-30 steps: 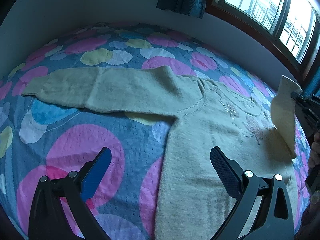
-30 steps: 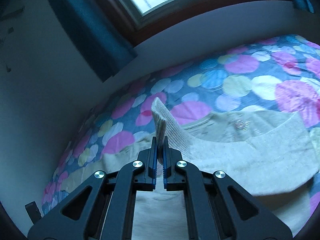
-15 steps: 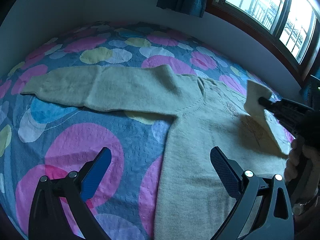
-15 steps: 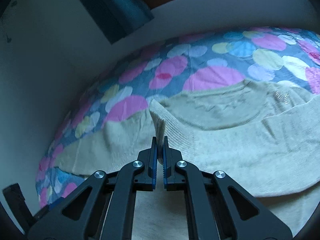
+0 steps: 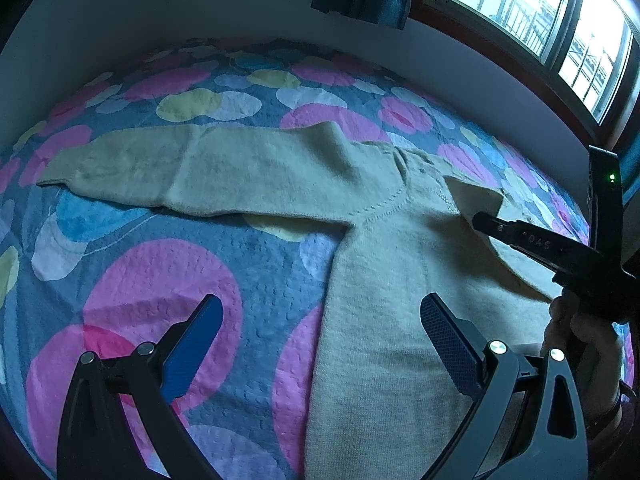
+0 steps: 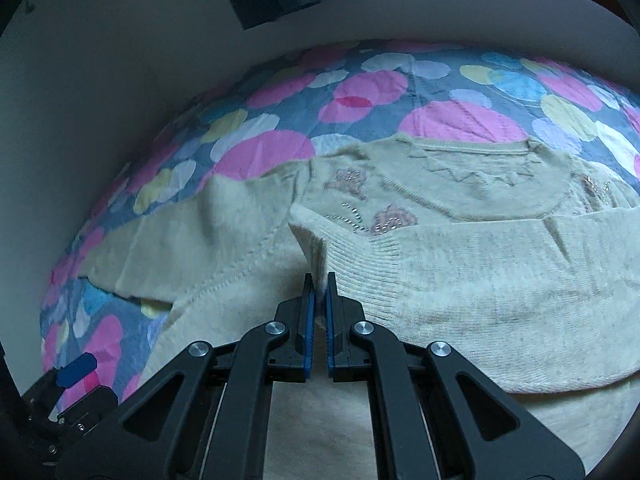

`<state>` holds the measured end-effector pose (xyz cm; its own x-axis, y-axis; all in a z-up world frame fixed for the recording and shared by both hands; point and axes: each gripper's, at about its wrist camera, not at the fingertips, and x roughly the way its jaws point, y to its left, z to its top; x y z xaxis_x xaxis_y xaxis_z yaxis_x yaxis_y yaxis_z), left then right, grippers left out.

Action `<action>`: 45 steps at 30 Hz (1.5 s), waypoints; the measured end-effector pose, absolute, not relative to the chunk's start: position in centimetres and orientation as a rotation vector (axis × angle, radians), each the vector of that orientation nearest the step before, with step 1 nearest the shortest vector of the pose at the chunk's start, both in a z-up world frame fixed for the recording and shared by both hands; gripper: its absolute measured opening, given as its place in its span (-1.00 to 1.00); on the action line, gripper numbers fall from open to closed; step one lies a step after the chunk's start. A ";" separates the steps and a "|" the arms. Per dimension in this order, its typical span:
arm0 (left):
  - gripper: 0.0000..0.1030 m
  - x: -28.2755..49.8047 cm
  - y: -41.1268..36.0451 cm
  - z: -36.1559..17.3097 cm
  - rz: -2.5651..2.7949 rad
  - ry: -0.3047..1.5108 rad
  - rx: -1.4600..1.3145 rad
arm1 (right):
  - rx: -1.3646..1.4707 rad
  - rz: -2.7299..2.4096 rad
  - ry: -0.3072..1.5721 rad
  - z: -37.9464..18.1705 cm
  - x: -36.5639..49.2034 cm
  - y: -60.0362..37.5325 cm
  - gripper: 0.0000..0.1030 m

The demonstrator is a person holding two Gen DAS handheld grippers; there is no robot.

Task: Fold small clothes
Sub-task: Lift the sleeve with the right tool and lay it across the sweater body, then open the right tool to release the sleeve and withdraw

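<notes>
The cream knit sweater [image 5: 380, 300] is lying flat on the polka-dot bedspread [image 5: 160, 272]. The right gripper [image 6: 318, 280] is pinching the ribbed cuff [image 6: 360, 256] and laying that sleeve over the chest. The left gripper [image 5: 320, 344] is hovering with jaws apart, empty. Risk: releasing too early, so the cuff is landing crooked or bunching over the beaded flowers [image 6: 392, 216].
</notes>
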<state>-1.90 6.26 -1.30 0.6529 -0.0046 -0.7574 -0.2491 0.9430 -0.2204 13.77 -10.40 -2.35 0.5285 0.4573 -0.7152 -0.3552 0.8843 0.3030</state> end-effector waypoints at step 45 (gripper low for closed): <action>0.91 -1.6 5.7 -2.4 0.107 0.856 -0.317 | 0.285 0.743 0.847 1.8 11.5 -19.8 -0.18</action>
